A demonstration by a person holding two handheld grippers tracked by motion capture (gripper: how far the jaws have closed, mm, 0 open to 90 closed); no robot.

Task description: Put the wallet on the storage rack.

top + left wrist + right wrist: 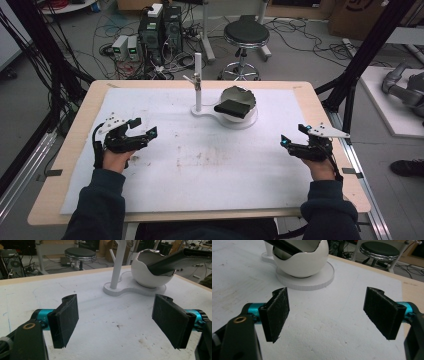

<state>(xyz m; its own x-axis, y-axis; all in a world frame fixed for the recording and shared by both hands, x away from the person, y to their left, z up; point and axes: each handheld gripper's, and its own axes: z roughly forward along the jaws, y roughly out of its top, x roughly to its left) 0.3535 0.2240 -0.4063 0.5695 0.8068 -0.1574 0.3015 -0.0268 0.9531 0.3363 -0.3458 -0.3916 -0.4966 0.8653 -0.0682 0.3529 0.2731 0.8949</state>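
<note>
We are holding the left tool (145, 127) at nine o'clock and the right tool (291, 135) at three, both released and empty. At twelve, a dark flat object (233, 108) is leaning in the white bowl (248, 120) on the surface (200, 165). Nudging the post (198, 82) just beside it risks toppling it.

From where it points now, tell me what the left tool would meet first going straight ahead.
Probably the white stand and its base, just before the white bowl holding a dark object; bare mat lies between. Depth is uncertain.

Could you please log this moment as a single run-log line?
left claw: open, empty | right claw: open, empty | flat black object: leaning in the white egg-shaped bowl | white foam table mat: stained
</note>
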